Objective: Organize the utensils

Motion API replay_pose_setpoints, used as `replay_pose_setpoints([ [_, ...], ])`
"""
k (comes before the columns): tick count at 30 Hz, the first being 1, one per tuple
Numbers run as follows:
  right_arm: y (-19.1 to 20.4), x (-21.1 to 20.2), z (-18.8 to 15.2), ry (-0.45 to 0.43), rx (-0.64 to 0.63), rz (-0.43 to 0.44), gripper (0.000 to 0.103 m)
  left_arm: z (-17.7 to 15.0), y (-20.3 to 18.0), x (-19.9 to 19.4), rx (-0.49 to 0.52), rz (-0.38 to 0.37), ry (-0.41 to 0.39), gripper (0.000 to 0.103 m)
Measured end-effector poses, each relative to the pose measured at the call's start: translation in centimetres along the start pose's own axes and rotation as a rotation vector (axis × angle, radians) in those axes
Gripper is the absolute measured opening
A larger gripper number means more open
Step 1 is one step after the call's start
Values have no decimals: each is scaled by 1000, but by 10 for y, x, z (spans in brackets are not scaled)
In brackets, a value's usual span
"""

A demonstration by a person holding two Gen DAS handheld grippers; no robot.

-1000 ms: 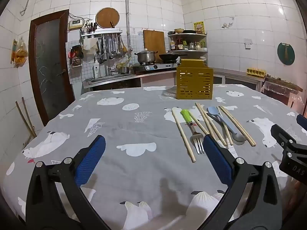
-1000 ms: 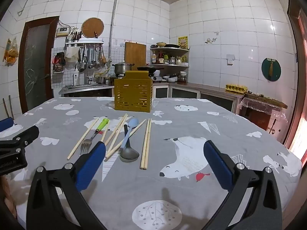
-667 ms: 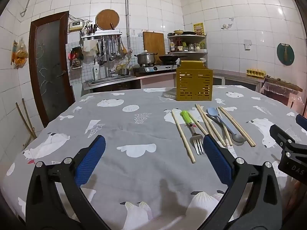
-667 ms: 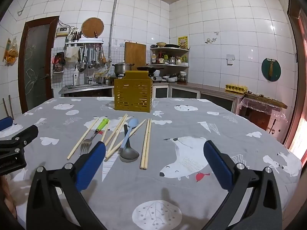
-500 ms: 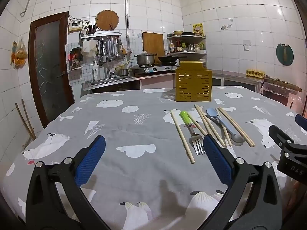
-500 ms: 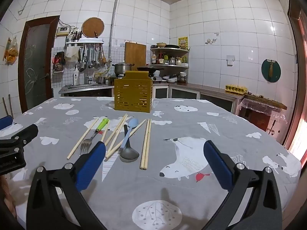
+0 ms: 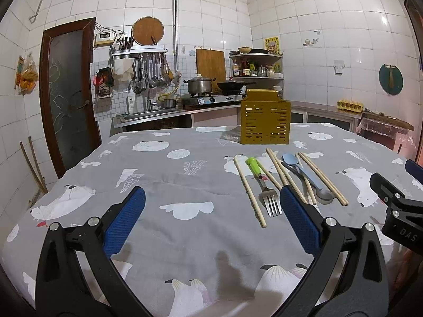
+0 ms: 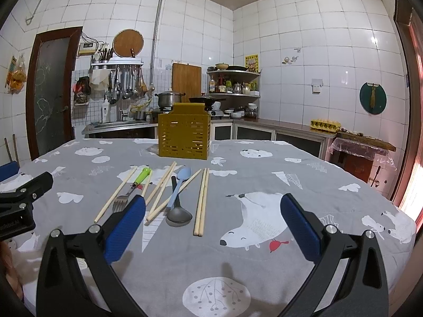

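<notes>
Loose utensils lie on the grey patterned tablecloth [image 7: 185,185]: a green-handled fork [image 7: 260,178] [image 8: 132,186], a light blue spoon [image 8: 179,185] [image 7: 298,167], a dark grey spoon [image 8: 178,212] and several wooden chopsticks [image 8: 202,200] [image 7: 248,191]. Behind them stands a mustard-yellow slotted utensil holder [image 7: 265,122] [image 8: 183,136]. My left gripper [image 7: 211,219] hovers open over the near table, left of the utensils. My right gripper [image 8: 211,222] is open too, its left finger [image 8: 125,227] just in front of the fork's tines. Neither holds anything.
The table's far edge meets a kitchen counter with a sink [image 7: 150,112], a stove with a pot [image 7: 199,85], and a corner shelf [image 8: 232,79]. A dark door [image 7: 67,92] stands at the left. A low side table [image 8: 362,148] is at the right.
The left wrist view has drifted slightly, with the utensils sliding a little left and down. The right view is nearly the same. Both grippers stay open.
</notes>
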State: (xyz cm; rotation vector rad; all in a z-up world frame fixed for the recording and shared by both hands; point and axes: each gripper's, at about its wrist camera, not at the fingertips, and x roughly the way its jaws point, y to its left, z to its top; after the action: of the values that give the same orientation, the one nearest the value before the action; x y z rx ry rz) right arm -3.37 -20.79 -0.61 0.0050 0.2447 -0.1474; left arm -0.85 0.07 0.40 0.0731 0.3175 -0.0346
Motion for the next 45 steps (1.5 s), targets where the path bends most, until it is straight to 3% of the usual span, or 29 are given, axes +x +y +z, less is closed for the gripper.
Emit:
replay_pose_setpoints([
  [45,-2,-1,1,1,2,0,100,-1,-1,1,1,-9,-5,98],
])
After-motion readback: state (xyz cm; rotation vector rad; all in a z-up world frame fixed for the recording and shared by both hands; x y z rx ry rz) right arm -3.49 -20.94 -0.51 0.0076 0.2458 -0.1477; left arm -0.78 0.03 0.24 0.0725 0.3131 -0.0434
